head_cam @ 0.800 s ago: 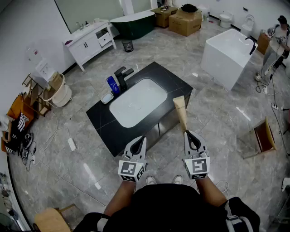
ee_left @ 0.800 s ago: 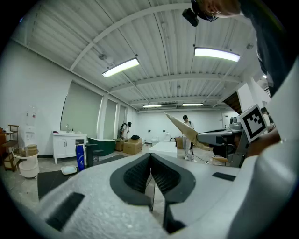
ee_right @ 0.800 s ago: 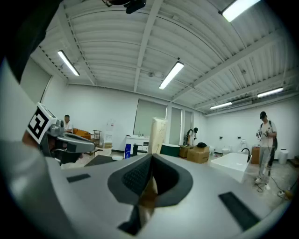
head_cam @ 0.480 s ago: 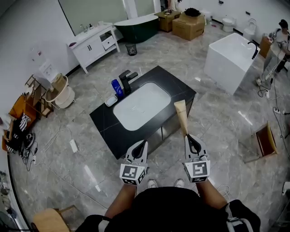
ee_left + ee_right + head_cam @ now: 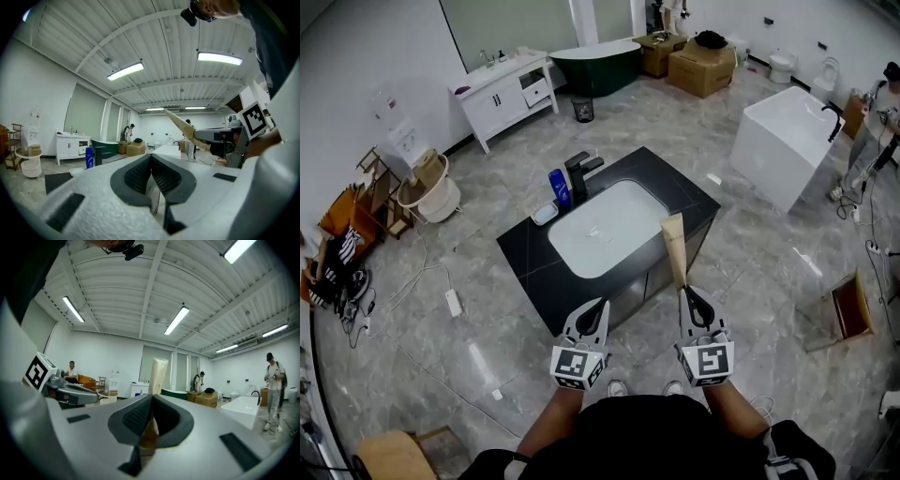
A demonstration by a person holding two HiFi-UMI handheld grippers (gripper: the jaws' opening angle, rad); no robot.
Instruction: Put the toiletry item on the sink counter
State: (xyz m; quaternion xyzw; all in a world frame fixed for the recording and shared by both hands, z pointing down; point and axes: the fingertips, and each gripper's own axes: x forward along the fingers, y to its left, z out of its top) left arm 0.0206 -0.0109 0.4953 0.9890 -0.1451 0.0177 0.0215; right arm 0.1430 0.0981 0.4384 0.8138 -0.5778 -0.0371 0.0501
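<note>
In the head view, the right gripper (image 5: pixel 688 298) is clenching the narrow lower end of a beige toiletry tube (image 5: pixel 674 246). The tube is pointing up and away from the person, held in the air and not resting on the black sink counter (image 5: pixel 525 261); its wide end is overlapping the counter's near right edge in the picture. The left gripper (image 5: pixel 592 317) is hanging beside it, near the counter's front edge. On the counter, a black faucet (image 5: pixel 581 173), a blue bottle (image 5: pixel 559 187) and a small white dish (image 5: pixel 546 214) are standing behind the white basin (image 5: pixel 605 230).

In the left gripper view, the left gripper (image 5: pixel 151 161) is showing its jaws pressed together with nothing between them — empty. The tube (image 5: pixel 180 124) is slanting across the background, gripped by the right gripper (image 5: pixel 220 138).

In the right gripper view, the right gripper (image 5: pixel 151 405) is squeezing the tube (image 5: pixel 158 373) between its pads, the tube rising upright beyond the jaws. A person (image 5: pixel 273 380) is standing at the far right.
</note>
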